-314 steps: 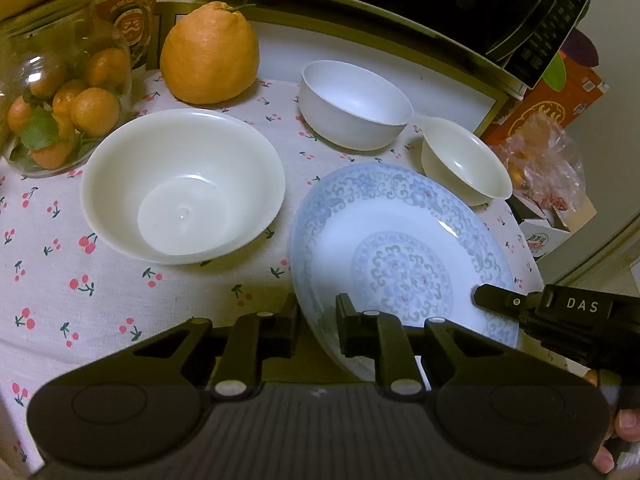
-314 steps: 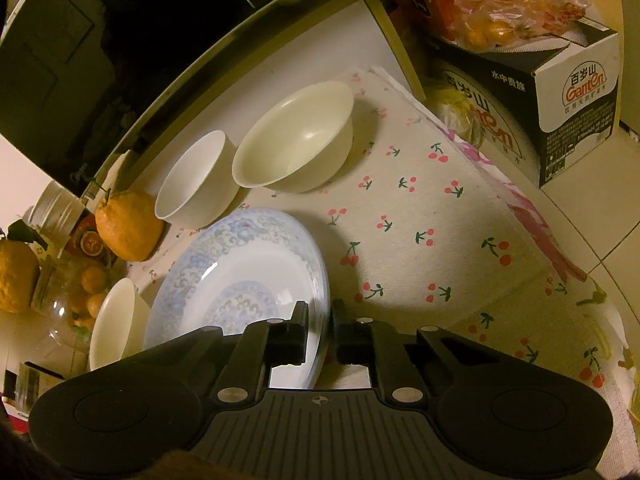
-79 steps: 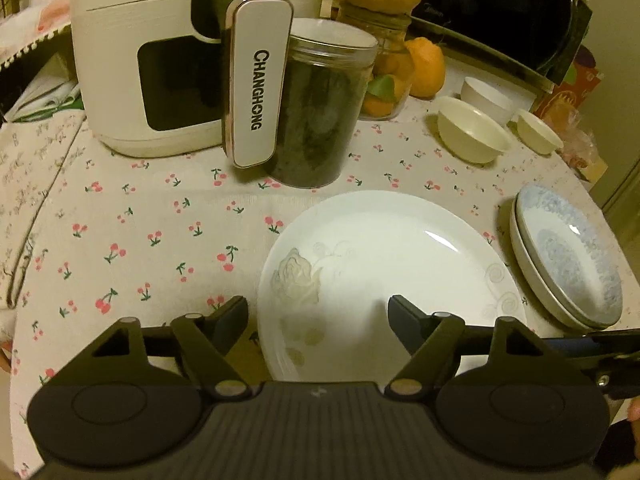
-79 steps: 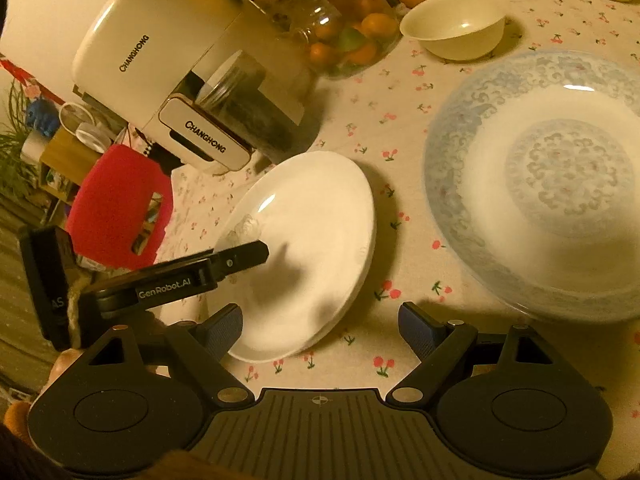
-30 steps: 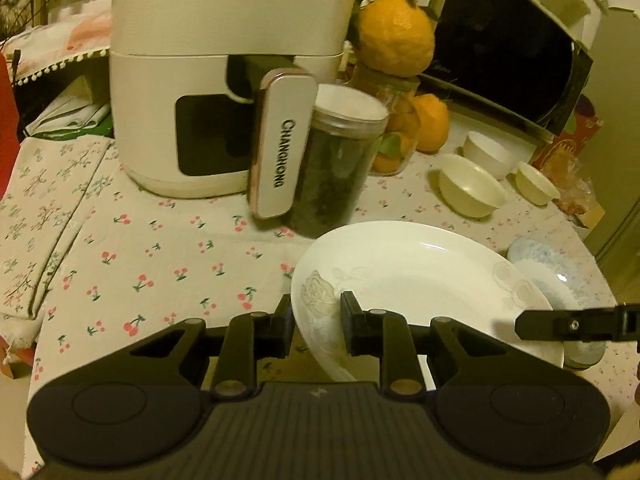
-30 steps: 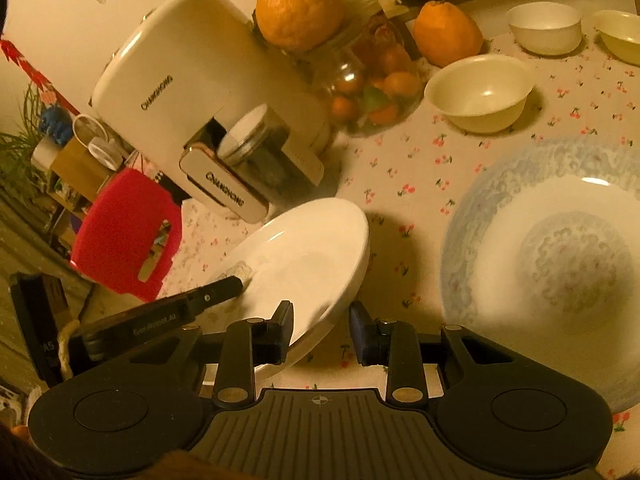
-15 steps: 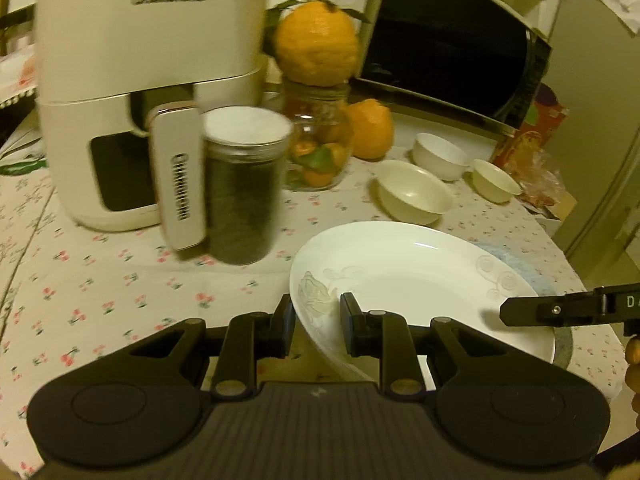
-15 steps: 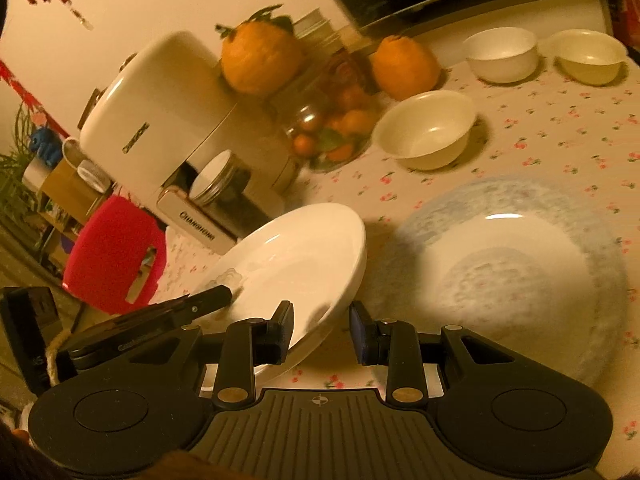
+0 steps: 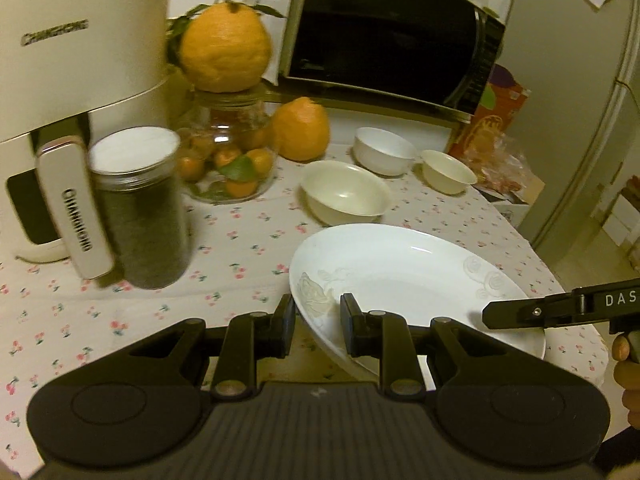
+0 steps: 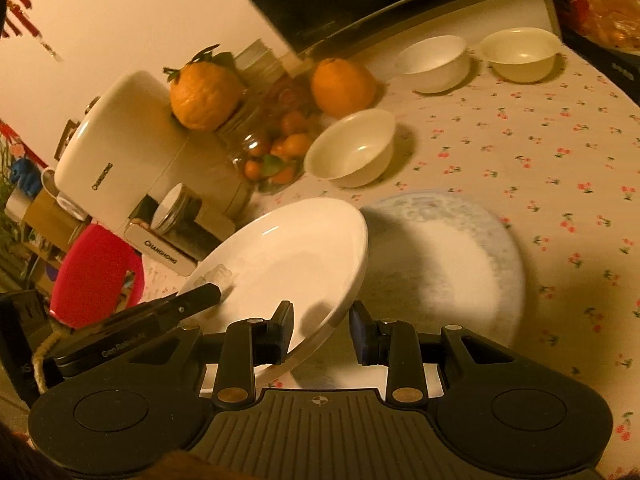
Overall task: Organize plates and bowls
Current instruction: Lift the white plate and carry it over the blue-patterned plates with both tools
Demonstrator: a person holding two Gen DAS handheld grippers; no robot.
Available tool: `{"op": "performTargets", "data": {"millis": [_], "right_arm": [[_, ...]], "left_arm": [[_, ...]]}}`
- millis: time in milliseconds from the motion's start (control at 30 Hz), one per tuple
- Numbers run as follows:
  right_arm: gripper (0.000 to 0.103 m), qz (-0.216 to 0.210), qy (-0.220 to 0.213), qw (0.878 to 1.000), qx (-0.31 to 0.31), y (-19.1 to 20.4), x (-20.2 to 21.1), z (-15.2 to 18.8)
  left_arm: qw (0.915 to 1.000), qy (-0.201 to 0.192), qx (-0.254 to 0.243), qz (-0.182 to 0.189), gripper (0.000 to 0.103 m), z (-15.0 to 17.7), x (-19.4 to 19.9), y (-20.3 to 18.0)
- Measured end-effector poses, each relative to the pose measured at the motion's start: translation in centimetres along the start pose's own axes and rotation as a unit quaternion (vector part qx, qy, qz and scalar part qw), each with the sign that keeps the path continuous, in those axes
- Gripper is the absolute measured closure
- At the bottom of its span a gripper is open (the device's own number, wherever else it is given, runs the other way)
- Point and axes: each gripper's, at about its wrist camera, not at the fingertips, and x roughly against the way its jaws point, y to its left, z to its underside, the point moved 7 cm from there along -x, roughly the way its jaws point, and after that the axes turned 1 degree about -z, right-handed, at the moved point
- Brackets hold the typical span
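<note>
1. A table under a pale cloth printed with small red cherries carries everything.
2. At far left stands a cream air fryer, with a dark-filled jar just in front of it.
3. A glass jar of small oranges sits beside a large orange.
4. Three bowls stand further right: a wide cream one, a white one, a small cream one.
5. A blue-patterned plate lies nearer (blurred).

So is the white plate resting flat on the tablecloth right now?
No, the white plate is lifted and tilted, its rim pinched by both grippers, above the tablecloth.
</note>
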Motion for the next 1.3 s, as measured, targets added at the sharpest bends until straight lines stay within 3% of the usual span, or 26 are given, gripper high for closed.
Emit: {"op": "performTargets", "data": {"millis": [567, 1300], "right_arm": [[0.073, 0.042, 0.003, 0.999, -0.028, -3.8, 2.2, 0.1], [0.073, 0.07, 0.031, 0.996, -0.042, -4.5, 1.7, 0.7]], "left_arm": [[0.9988, 0.026, -0.039, 0.015, 0.081, 0.1, -2.9, -4.7], [0.9969, 0.046, -0.063, 0.002, 0.082, 0.9, -4.1, -5.5]]}}
